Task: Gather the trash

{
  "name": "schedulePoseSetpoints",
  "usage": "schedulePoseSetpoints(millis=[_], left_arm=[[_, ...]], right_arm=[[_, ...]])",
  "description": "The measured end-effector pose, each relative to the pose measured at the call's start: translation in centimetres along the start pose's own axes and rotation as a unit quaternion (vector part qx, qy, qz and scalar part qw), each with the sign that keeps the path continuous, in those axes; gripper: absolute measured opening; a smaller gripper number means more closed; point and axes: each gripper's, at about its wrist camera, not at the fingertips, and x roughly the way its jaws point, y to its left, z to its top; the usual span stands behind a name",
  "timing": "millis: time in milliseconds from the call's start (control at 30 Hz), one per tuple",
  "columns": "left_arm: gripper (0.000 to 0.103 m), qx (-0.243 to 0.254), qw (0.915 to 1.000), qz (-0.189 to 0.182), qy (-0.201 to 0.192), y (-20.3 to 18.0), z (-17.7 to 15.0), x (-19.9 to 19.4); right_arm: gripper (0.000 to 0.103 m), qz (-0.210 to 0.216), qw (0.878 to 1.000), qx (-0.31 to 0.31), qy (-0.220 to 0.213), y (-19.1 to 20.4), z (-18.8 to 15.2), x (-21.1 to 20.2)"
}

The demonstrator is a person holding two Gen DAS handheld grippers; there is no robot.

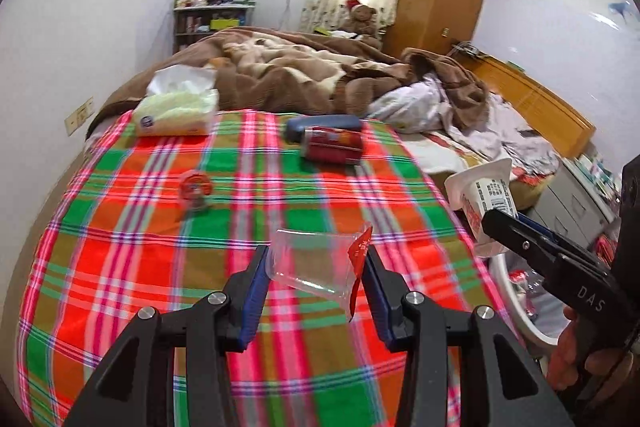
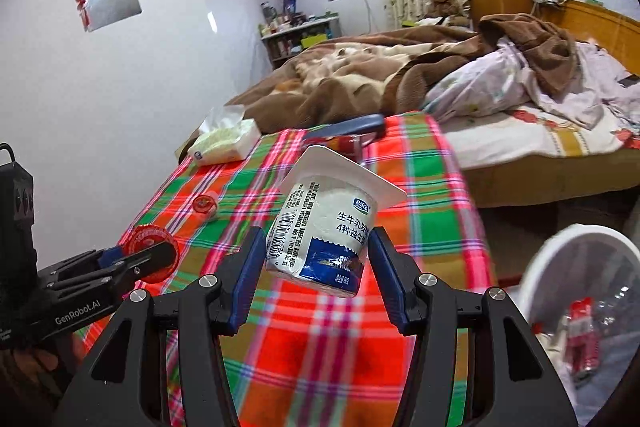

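My left gripper [image 1: 316, 259] is shut on a clear plastic cup with a red peeled lid [image 1: 320, 263], held above the plaid cloth [image 1: 160, 267]; in the right wrist view the cup's red lid [image 2: 150, 253] shows between the left gripper's fingers. My right gripper [image 2: 316, 247] is shut on a white and blue yogurt cup [image 2: 324, 231], also visible in the left wrist view [image 1: 486, 199]. A red can [image 1: 332, 145] and a small red-lidded cup [image 1: 195, 191] lie on the cloth.
A white trash bin [image 2: 580, 307] with a clear liner and some trash stands at the right beside the bed. A tissue pack [image 1: 176, 107], a dark blue case [image 1: 324, 125] and a rumpled brown blanket [image 1: 300, 67] lie farther back. A wall is at the left.
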Motion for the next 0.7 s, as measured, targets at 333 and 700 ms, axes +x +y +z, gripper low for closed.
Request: schedulePoseSetpoints(millis=[333, 700], left_arm=[[0.046, 0.051, 0.9980, -0.038, -0.001, -7.8, -0.5, -0.3], [0.046, 0.095, 0.9925, -0.076, 0.013, -15.3, -1.8, 1.1]], right_arm=[[0.055, -0.041, 0.998, 0.023, -0.030, -4.5, -0.5, -3.7], [0.055, -0.083, 0.994, 0.054, -0.039, -9.5, -1.9, -6.5]])
